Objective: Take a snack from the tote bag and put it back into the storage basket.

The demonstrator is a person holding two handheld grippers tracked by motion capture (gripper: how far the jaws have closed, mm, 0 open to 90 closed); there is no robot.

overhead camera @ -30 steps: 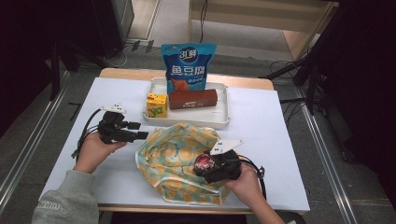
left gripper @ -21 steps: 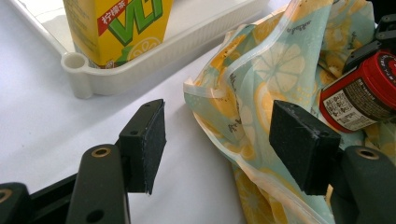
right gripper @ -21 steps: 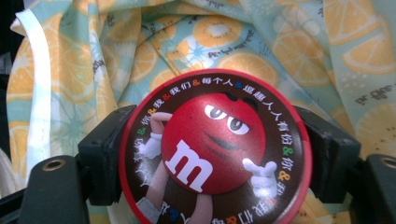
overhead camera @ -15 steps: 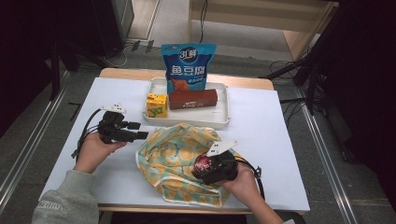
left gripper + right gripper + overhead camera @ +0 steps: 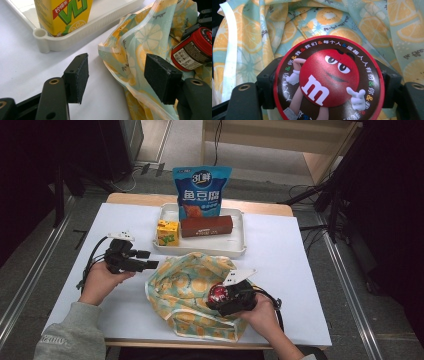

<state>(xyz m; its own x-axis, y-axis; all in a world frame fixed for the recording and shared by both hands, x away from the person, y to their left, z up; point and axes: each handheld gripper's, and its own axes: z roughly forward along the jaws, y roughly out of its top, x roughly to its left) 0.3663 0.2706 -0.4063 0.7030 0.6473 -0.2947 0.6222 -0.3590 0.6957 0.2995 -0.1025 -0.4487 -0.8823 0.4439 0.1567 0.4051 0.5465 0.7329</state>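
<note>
Red-lidded candy tub (image 5: 329, 81) sits clamped between your right gripper (image 5: 231, 299) jaws, lid toward the camera, over the lemon-print bag (image 5: 192, 285). The bag's mouth lies just ahead of the tub, toward your left gripper (image 5: 120, 75), whose jaws stand apart at the bag's rim, empty. Behind it stands the white tray (image 5: 239, 251).
</note>
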